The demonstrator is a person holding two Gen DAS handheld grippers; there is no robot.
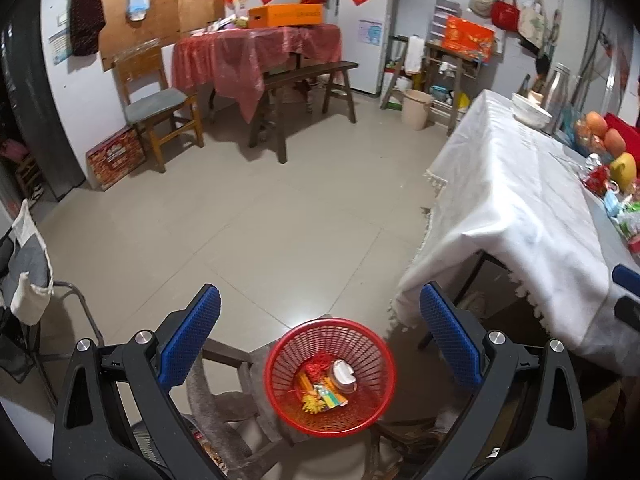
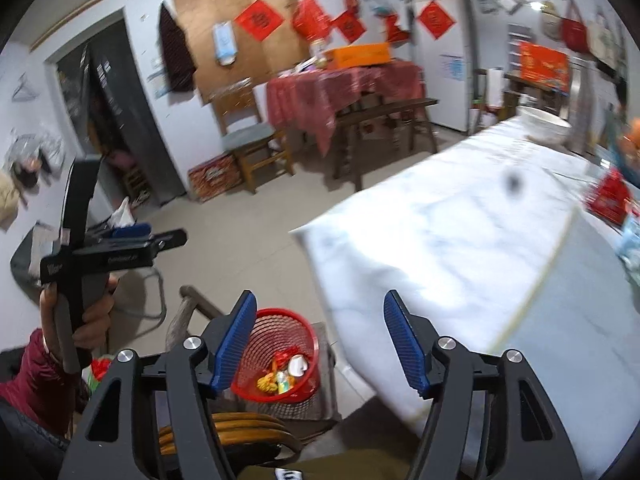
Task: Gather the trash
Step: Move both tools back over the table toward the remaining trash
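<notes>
A red mesh basket (image 1: 276, 364) stands on a low chair seat and holds several scraps: red and yellow wrappers and a white cup lid. My left gripper (image 1: 320, 308) is open and empty, high above the basket. The basket also shows in the right wrist view (image 2: 306, 334), below and left of the table corner. My right gripper (image 2: 320, 308) is open and empty, above the basket and the table edge. The left gripper's body shows from the side in the right wrist view (image 2: 132, 236), held in a hand. More wrappers (image 1: 624, 216) lie on the white-clothed table (image 1: 516, 208).
Fruit (image 1: 614, 148), a bowl (image 1: 530, 110) and a steel flask (image 1: 560, 88) stand on the white table. A red-clothed table (image 1: 256, 52), a bench (image 1: 304, 80) and a wooden chair (image 1: 156, 100) stand at the far wall. A beige bucket (image 1: 416, 108) is on the floor. A folding chair (image 1: 28, 280) is at left.
</notes>
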